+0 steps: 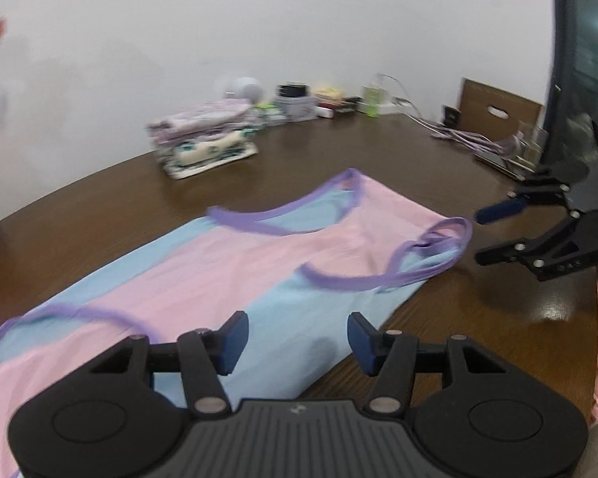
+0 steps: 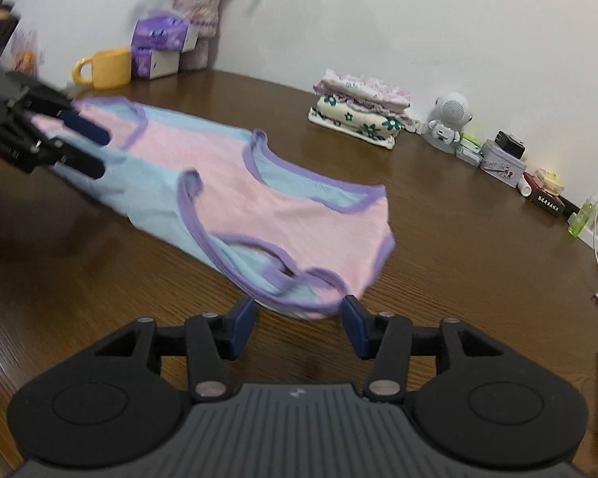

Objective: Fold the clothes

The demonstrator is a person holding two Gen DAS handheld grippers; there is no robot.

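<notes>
Pink-and-blue tank top (image 1: 235,263) flat on brown tabletop (image 1: 99,199), both grippers empty at its ends.

Garment has purple trim; strap end lies just ahead of right gripper (image 2: 297,328), whose jaws stand apart, nothing between them. Left gripper (image 1: 297,340) hangs over the opposite blue end, jaws likewise apart. Farther back near the wall: stack of folded clothes (image 2: 360,109), small white robot figure (image 2: 450,119), yellow mug (image 2: 105,68).
</notes>
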